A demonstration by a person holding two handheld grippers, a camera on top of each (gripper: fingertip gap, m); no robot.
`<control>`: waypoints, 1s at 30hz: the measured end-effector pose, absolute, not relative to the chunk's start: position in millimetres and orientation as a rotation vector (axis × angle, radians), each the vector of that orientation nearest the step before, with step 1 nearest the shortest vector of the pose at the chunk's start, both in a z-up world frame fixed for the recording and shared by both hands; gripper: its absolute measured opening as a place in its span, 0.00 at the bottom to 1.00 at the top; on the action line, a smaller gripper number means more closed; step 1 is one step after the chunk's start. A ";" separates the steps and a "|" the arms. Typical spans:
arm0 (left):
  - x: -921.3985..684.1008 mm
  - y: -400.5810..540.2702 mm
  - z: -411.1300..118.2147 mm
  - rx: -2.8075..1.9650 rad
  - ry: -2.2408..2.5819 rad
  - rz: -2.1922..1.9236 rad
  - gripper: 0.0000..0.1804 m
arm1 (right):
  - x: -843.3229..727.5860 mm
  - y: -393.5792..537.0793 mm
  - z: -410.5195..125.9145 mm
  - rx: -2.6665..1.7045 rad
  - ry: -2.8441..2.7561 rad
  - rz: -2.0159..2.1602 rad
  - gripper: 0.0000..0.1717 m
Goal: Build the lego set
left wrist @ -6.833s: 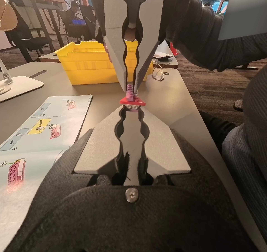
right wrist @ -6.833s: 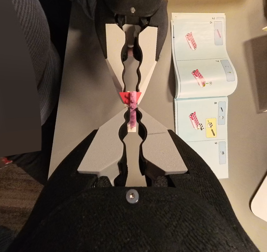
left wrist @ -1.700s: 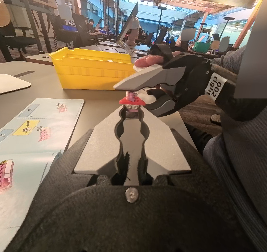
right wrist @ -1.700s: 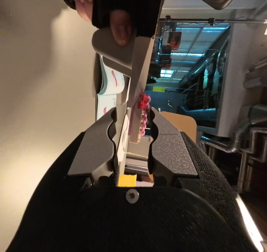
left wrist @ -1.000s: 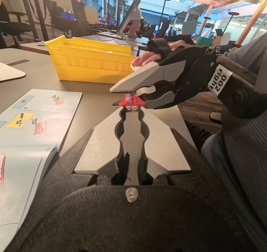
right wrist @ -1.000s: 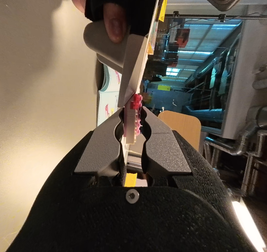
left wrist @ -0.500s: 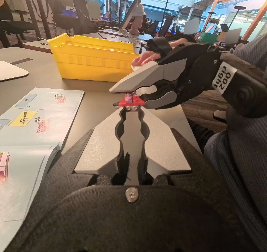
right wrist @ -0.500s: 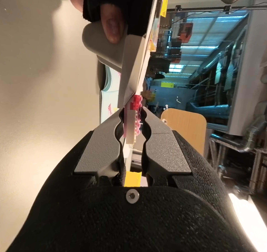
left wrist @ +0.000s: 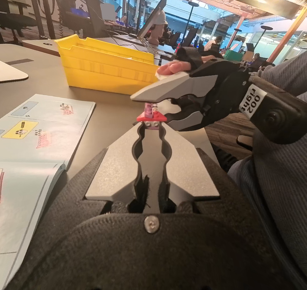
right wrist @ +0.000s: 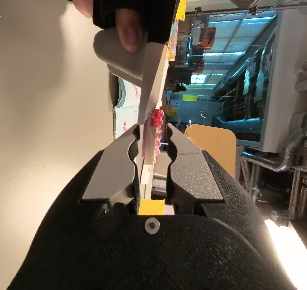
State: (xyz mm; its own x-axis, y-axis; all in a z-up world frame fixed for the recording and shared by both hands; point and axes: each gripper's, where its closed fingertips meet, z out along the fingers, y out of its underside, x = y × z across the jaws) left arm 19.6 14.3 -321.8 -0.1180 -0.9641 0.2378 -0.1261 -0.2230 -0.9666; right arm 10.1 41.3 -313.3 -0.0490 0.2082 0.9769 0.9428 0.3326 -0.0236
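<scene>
My left gripper (left wrist: 152, 126) is shut on a small brick assembly (left wrist: 151, 118): a red wedge plate with a lavender brick (left wrist: 148, 111) on top and pale bricks below. It holds the assembly above the grey table (left wrist: 49, 75). My right gripper (left wrist: 133, 110) comes in from the right, turned on its side, with one finger above the assembly and one below. In the right wrist view the assembly (right wrist: 150, 142) stands between my right gripper's (right wrist: 152, 125) open fingers, with a gap showing at the studded side. One left finger (right wrist: 149, 82) shows there edge-on, with a thumb on it.
A yellow bin (left wrist: 106, 72) stands at the back of the table. An open instruction booklet (left wrist: 41, 132) lies at the left, also seen in the right wrist view (right wrist: 126, 115). A white pad (left wrist: 10, 74) is at the far left. A person's grey sleeve (left wrist: 274, 174) fills the right. Only a small space, under 4 cm, lies between the two pairs of fingers.
My right gripper's fingers were closed on the assembly and have now spread apart from it. My left gripper has kept its hold and barely moved.
</scene>
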 end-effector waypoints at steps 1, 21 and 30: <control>19.6 15.1 -321.8 -1.406 1.268 -1.430 0.09 | 8.5 40.1 -312.7 -1.078 -1.519 -0.851 0.19; 18.6 13.2 -315.4 -1.337 1.280 -1.335 0.08 | 0.1 40.3 -311.4 -1.058 -1.558 -0.792 0.11; 16.8 18.2 -309.4 -1.338 1.224 -1.366 0.09 | 6.5 42.6 -302.9 -1.076 -1.384 -0.762 0.22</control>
